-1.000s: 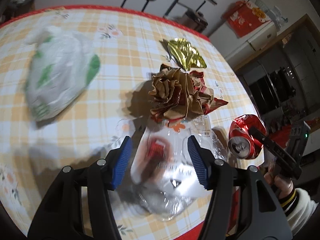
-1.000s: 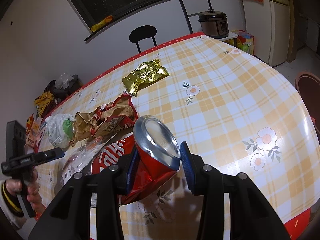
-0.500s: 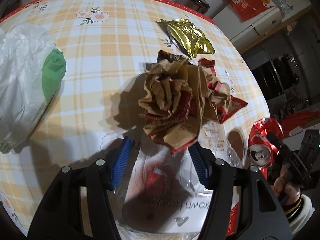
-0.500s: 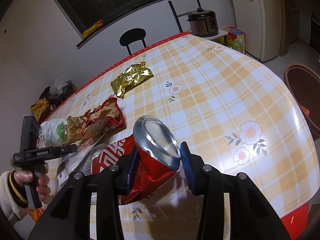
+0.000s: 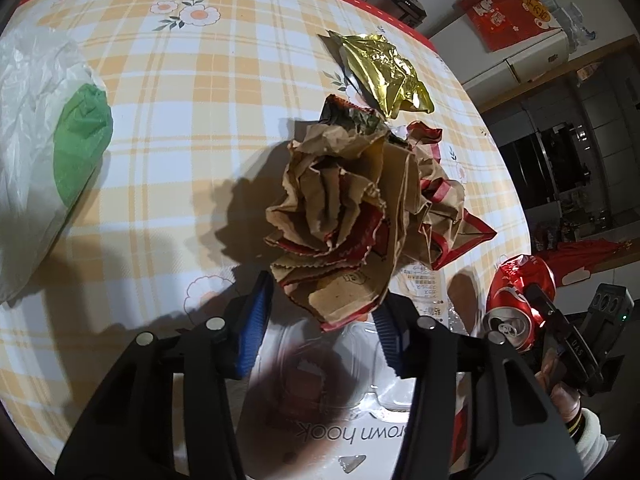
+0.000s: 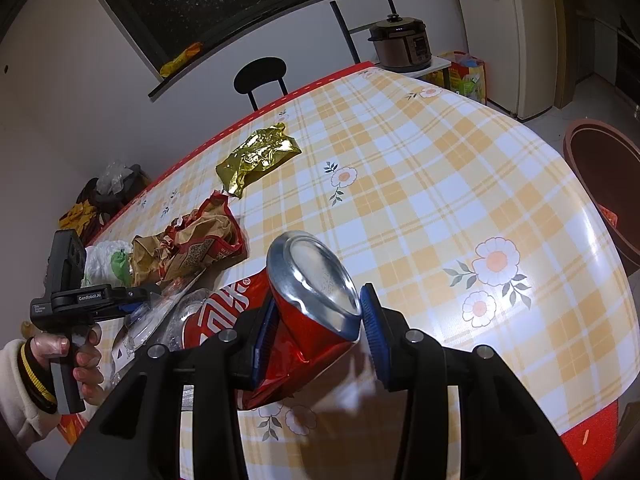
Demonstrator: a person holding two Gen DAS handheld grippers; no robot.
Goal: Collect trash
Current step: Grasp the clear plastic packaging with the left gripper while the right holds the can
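A crumpled brown paper bag (image 5: 352,208) with red print lies mid-table. My left gripper (image 5: 322,300) straddles its near end. The blue pads stand at the paper's edges and the jaws are closing, with no squeeze visible. Under the left gripper lies a clear plastic package (image 5: 340,400) with a white printed card. My right gripper (image 6: 316,316) is shut on a crushed red can (image 6: 312,280), held tilted just above the tablecloth. That can (image 5: 520,292) also shows at the right of the left wrist view. A flat red wrapper (image 6: 224,308) lies beside it.
A gold foil wrapper (image 5: 384,72) lies beyond the paper bag. A white and green plastic bag (image 5: 40,140) sits at the left. The checked tablecloth (image 6: 420,184) is bare to the right. A black chair (image 6: 260,76) stands behind the table, and a brown bin (image 6: 600,168) on the floor at right.
My left gripper moved forward and down, from over the clear package to the paper bag's near end, and its jaws narrowed. The right gripper kept still with the can.
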